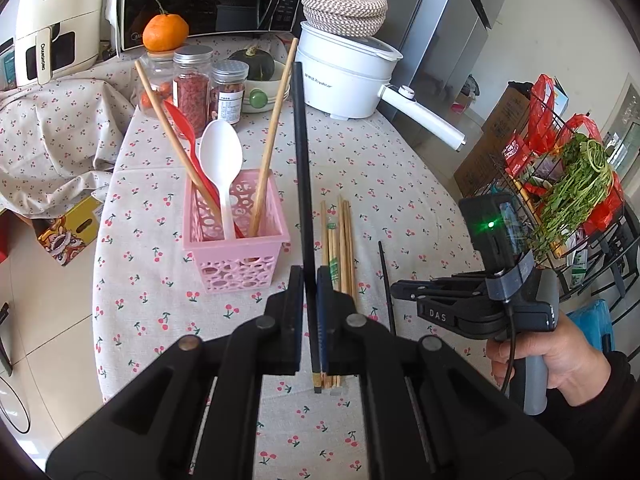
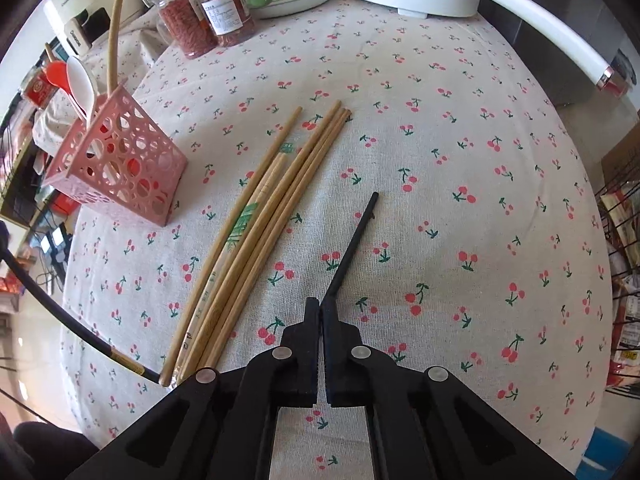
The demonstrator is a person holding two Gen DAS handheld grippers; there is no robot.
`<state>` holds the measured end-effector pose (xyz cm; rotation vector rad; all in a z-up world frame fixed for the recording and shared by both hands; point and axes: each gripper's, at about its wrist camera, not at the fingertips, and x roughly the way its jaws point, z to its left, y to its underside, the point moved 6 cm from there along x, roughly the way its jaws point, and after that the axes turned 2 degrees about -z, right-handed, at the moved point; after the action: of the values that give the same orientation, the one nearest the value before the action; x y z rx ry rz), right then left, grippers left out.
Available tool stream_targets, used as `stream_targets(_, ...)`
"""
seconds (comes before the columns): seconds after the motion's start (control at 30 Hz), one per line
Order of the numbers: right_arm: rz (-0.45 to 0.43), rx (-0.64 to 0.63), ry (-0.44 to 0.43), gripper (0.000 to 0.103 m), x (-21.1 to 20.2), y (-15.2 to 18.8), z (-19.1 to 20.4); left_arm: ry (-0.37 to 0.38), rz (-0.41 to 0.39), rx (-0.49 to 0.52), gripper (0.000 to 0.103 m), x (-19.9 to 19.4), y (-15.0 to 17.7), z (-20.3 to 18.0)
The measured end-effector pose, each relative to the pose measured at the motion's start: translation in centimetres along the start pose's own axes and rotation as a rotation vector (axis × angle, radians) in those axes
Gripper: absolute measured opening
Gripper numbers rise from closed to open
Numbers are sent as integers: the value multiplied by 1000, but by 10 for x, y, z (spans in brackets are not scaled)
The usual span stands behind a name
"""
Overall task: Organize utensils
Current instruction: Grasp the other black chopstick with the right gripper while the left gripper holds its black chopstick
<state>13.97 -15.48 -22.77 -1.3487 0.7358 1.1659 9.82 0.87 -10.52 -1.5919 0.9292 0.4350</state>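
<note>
1. The step in hand, judged from how things lie, is gathering loose chopsticks for the pink basket (image 1: 236, 236). The left hand-held gripper (image 1: 310, 280) is clamped on a black chopstick (image 1: 302, 160), which runs between its jaws and points up and away, its far end over the table (image 1: 380, 168).
2. The right hand-held gripper (image 2: 321, 312) has its jaws drawn together on the near end of a second black chopstick (image 2: 354, 240); the stick leads away from the tips and slightly to their right, lying on the cloth.
3. Whether that grip is firm cannot be told; the stick is thin and the pinch sits at its very end.
4. The bundle of wooden chopsticks (image 2: 256, 232) lies just to the left of the right hand-held gripper, untouched.
5. The pink basket stands ahead and to the left of both grippers, already holding a white spoon (image 1: 221, 160), a red spoon (image 1: 184, 128) and two wooden chopsticks.
6. The next move likely calls for lifting the second stick clear and tipping it upright over the basket's open top.
</note>
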Motion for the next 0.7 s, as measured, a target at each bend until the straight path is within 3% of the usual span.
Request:
stream_targets(0.23, -31, 56, -107, 4, -23, -8, -8, -6, -5, 5, 7, 0, -1, -1)
stream_targets(0.37, 9, 108, -98, 22, -10, -8, -14, -4, -4, 9, 7, 0, -2, -2)
stream_targets(0.5, 61, 90, -60, 26, 11, -1, -4, -5, -2, 8, 7, 1, -2, -3)
stream_targets(0.63, 20, -37, 65, 23, 14, -1, 14, -8, -10, 1, 7, 0, -1, -2)
stream_targets(0.67, 8, -79, 100, 13, 15, 0, 20, -11, -17, -5, 7, -1, -1, -1)
stream_targets(0.7, 3, -98, 98, 11, 15, 1, 24, -19, -20, -6, 7, -2, -1, 0)
